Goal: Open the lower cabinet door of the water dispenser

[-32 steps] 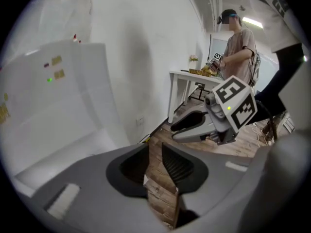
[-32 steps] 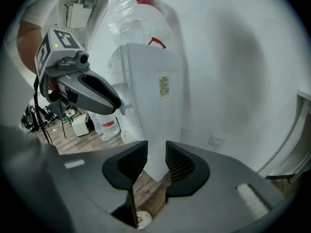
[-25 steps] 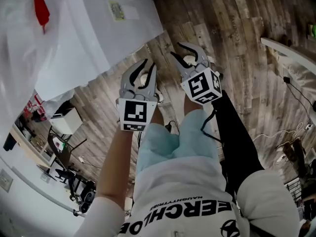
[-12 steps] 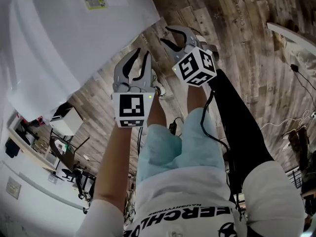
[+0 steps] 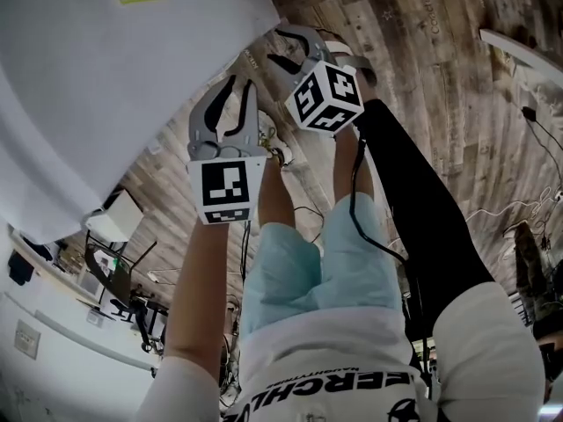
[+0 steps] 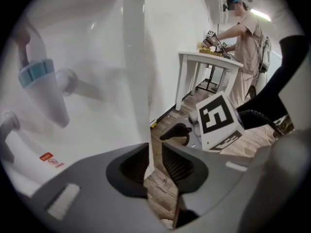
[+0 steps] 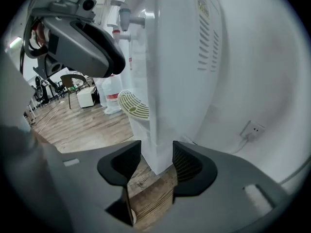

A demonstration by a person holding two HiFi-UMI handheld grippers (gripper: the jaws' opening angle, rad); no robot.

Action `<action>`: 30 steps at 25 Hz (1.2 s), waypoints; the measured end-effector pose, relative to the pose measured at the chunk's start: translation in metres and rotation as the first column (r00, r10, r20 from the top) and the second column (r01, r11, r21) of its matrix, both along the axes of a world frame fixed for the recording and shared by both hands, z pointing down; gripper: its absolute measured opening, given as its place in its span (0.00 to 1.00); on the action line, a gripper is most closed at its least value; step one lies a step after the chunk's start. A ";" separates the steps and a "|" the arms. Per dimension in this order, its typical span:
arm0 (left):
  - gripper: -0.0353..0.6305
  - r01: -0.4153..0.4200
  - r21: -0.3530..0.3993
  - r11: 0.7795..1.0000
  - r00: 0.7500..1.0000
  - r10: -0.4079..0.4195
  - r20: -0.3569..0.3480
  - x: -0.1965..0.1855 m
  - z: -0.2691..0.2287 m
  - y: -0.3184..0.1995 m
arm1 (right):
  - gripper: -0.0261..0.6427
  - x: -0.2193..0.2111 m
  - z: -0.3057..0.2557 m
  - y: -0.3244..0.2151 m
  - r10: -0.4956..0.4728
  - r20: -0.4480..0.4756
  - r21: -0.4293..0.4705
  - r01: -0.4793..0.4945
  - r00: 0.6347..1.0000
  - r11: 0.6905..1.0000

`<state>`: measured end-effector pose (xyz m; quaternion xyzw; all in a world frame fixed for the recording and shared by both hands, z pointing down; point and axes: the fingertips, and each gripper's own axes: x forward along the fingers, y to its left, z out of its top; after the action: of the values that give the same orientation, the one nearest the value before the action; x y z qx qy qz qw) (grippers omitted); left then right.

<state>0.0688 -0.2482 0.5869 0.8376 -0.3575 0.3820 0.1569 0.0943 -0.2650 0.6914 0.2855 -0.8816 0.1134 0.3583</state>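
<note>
The white water dispenser (image 5: 114, 69) fills the head view's upper left. Its lower body (image 7: 163, 135) shows from the side in the right gripper view, under a round drip grille (image 7: 133, 106) and the taps (image 7: 124, 16). My right gripper (image 5: 280, 47) hovers off the lower body's corner; its jaws have just been opening and hold nothing (image 7: 156, 164). My left gripper (image 5: 239, 90) is beside it, open and empty (image 6: 155, 164), facing the dispenser's front below a blue-collared tap (image 6: 36, 72). Neither gripper touches the dispenser.
Wooden plank floor (image 5: 413, 51) lies below. A white table (image 6: 209, 57) with a person (image 6: 245, 38) at it stands behind. A wall socket (image 7: 250, 129) is right of the dispenser. Water bottles (image 7: 112, 93) and chairs (image 7: 73, 84) stand to its left. Cables (image 5: 519, 227) trail on the floor.
Both grippers have sunk and moved closer to the dispenser's lower part. The right jaws have spread wider. The red tap has left the head view.
</note>
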 end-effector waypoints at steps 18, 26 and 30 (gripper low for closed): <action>0.18 -0.009 -0.019 1.000 1.000 0.009 -0.002 -0.010 0.018 -0.006 | 0.32 -0.024 0.056 -0.025 -0.042 -0.056 -0.068 0.038 0.998 0.997; 0.18 0.004 -0.031 1.000 1.000 -0.004 0.014 -0.014 0.028 -0.009 | 0.32 -0.028 0.064 -0.031 -0.051 -0.064 -0.066 0.047 0.997 0.997; 0.18 0.008 -0.034 0.999 1.000 -0.008 0.008 -0.013 0.028 -0.012 | 0.32 -0.031 0.065 -0.035 -0.058 -0.071 -0.064 0.053 0.996 0.997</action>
<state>0.0553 -0.2600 0.6147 0.8319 -0.3550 0.3907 0.1712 0.0634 -0.2996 0.7561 0.2536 -0.8717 0.1201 0.4019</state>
